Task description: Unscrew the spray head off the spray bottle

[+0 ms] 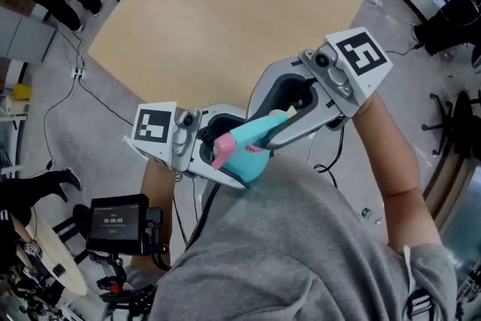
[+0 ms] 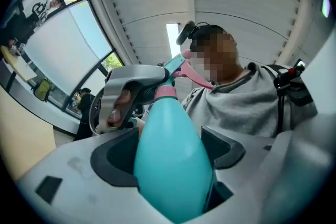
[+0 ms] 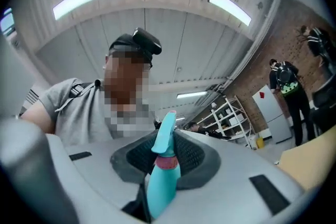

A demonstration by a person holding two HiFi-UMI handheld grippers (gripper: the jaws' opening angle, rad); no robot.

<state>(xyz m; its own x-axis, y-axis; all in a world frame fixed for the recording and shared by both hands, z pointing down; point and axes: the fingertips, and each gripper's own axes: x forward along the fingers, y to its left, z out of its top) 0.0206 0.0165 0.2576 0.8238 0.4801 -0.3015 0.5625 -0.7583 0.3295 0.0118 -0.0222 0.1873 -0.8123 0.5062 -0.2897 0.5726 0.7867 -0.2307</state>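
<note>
Spray bottle (image 1: 252, 158) held in the air close to the person's grey top (image 1: 301, 259), clear of the tan table (image 1: 225, 19) beyond. The left tool (image 2: 170, 162) is clamped on the teal body. The body's base is buried between the jaws and cut off by the lower edge of the left gripper view. The right tool (image 3: 165, 165) is closed on the spray head (image 3: 166, 134), about the pink collar (image 3: 168, 161). In the right gripper view the body below the collar sinks into the gap between the jaws and is lost. The pink trigger (image 2: 197, 75) shows clearly only in the left gripper view. In the head view the right tool's jaws cover much of the head.
</note>
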